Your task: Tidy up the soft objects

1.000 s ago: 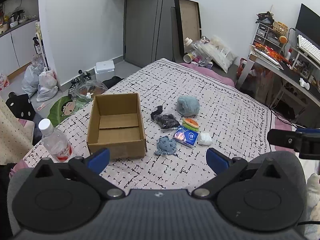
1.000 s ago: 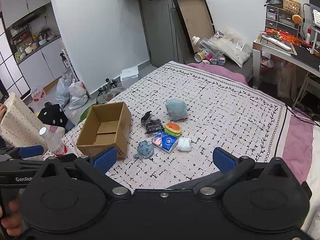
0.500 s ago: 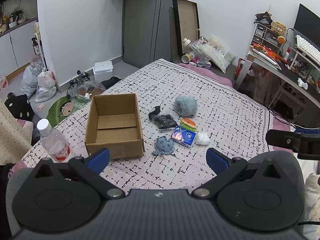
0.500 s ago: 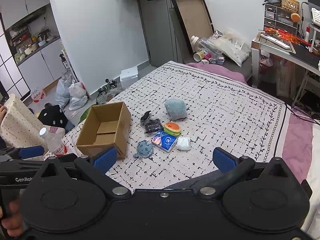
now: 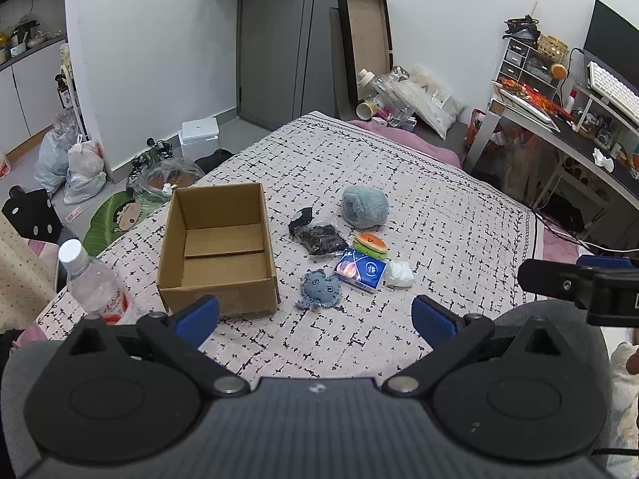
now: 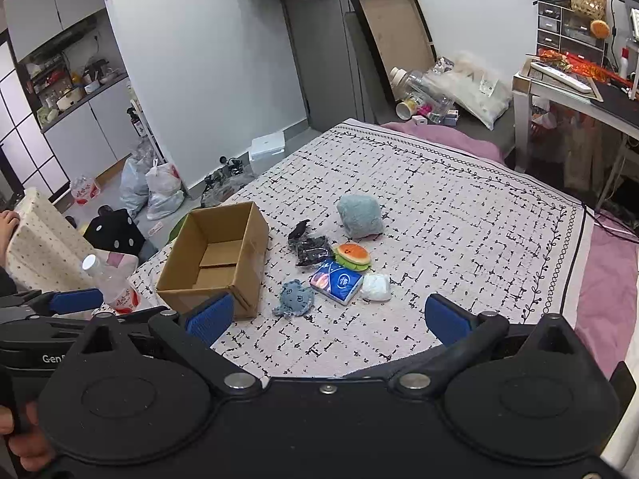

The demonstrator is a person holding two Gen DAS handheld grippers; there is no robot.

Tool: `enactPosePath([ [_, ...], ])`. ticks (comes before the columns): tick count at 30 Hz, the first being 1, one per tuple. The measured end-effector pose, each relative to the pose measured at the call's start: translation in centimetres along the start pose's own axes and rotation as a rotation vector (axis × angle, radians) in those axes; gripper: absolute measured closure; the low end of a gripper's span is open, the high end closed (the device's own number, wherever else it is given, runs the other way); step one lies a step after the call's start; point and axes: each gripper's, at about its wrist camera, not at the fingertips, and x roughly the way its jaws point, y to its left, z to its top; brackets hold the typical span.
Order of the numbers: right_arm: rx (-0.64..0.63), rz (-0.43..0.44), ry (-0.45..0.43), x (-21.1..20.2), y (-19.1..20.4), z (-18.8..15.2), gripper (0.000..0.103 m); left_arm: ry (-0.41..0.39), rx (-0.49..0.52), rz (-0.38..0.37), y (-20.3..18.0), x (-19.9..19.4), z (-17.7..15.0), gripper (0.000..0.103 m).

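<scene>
- Left gripper [image 5: 315,317]: jaws spread wide, nothing between the blue pads [image 5: 197,314]; held above the near edge of the bed [image 5: 459,215].
- Right gripper [image 6: 325,317]: jaws likewise spread wide and holding nothing; it sits to the right of the left unit, whose blue-tipped finger shows at the left edge of the right wrist view.
- Water bottle [image 5: 94,283]: clear plastic, white cap, red label; stands at the near left corner of the bed, just beside the cardboard box [image 5: 217,255].
- Cardboard box: open top, no soft objects visible inside; rests on the patterned bedspread, left of the object cluster.
- Blue octopus plush [image 5: 319,289]: lies flat, nearest item of the cluster, just right of the box's near corner.
- Tissue pack [image 5: 361,269]: blue wrapper, just beyond the octopus plush; the white soft bundle [image 5: 398,274] touches its right end.
- Burger plush [image 5: 371,244]: orange top with green rim, touching the far edge of the tissue pack.
- Black bag [image 5: 317,233]: crumpled dark plastic, left of the burger plush, between the box and the cluster's far end.
- Grey-blue fuzzy plush [image 5: 364,205]: rounded, farthest item of the cluster, just beyond the burger plush.
- Desk [image 5: 559,127]: far right, beyond the bed, carrying a keyboard and small clutter.
- Grey door [image 5: 275,40]: at the far wall, clothing hanging on its top.
</scene>
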Motion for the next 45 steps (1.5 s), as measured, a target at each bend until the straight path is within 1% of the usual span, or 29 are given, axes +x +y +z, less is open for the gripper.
enactPosePath([
  [3,0.000,0.002,0.004,0.5,-0.3,0.1,0.000,0.005,0.007,0.008,-0.2,0.7,0.1,0.001],
  [10,0.035,0.007,0.015,1.6,-1.9,0.2,0.000,0.008,0.006,-0.004,-0.8,2.3,0.5,0.001],
  [16,0.078,0.003,0.019,3.0,-3.7,0.5,0.000,0.004,-0.009,-0.029,-1.2,3.9,0.8,0.002],
  [21,0.095,-0.001,0.007,4.2,-4.9,0.9,0.000,0.011,-0.052,-0.049,-1.2,5.5,1.1,0.003],
  [24,0.121,0.014,0.022,5.5,-5.7,1.1,0.001,-0.002,-0.074,-0.049,-1.2,6.4,1.4,0.004],
  [29,0.182,0.031,0.066,8.4,-7.1,1.3,0.011,-0.005,-0.094,-0.056,-1.3,8.1,1.8,0.014],
  [31,0.201,0.036,0.084,9.5,-7.6,1.3,0.012,0.003,-0.103,-0.051,-1.3,9.0,2.0,0.018],
  [33,0.219,0.039,0.098,10.6,-8.1,1.2,0.012,0.017,-0.114,-0.053,-1.2,9.9,2.2,0.024],
  [34,0.231,0.038,0.108,11.2,-8.4,1.2,0.014,0.026,-0.120,-0.054,-1.1,10.5,2.2,0.026],
  [35,0.241,0.038,0.118,11.8,-8.7,1.1,0.017,0.035,-0.123,-0.054,-1.1,11.1,2.2,0.030],
  [36,0.252,0.039,0.130,12.4,-8.9,1.1,0.019,0.044,-0.125,-0.053,-1.1,11.6,2.2,0.033],
  [40,0.295,0.050,0.161,14.4,-9.9,0.9,0.019,0.077,-0.143,-0.049,-1.1,13.7,2.0,0.035],
  [45,0.339,0.070,0.199,16.7,-10.7,0.8,0.019,0.105,-0.138,-0.036,-1.5,16.1,1.6,0.036],
])
